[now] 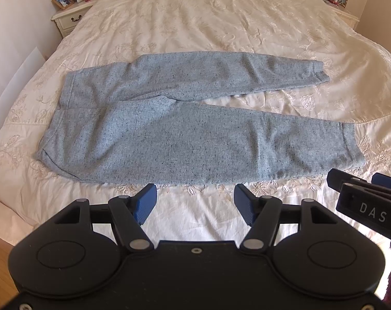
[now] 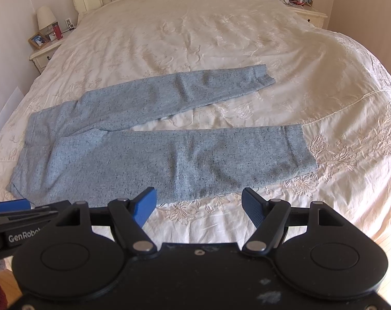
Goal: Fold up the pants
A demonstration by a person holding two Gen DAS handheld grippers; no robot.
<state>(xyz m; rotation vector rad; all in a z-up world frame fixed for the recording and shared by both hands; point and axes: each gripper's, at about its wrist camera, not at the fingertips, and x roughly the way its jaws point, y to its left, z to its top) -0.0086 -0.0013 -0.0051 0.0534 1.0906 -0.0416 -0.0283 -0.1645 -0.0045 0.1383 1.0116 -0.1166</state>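
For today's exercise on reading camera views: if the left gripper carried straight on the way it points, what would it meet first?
Probably the bedspread, then the near leg of the pants just beyond. The left gripper is open and holds nothing; its height above the bed is unclear.

Cream bed, flanking nightstands

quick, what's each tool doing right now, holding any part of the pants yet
Left tool: open, holding nothing, short of the pants.
Right tool: open, holding nothing, also short of the pants.
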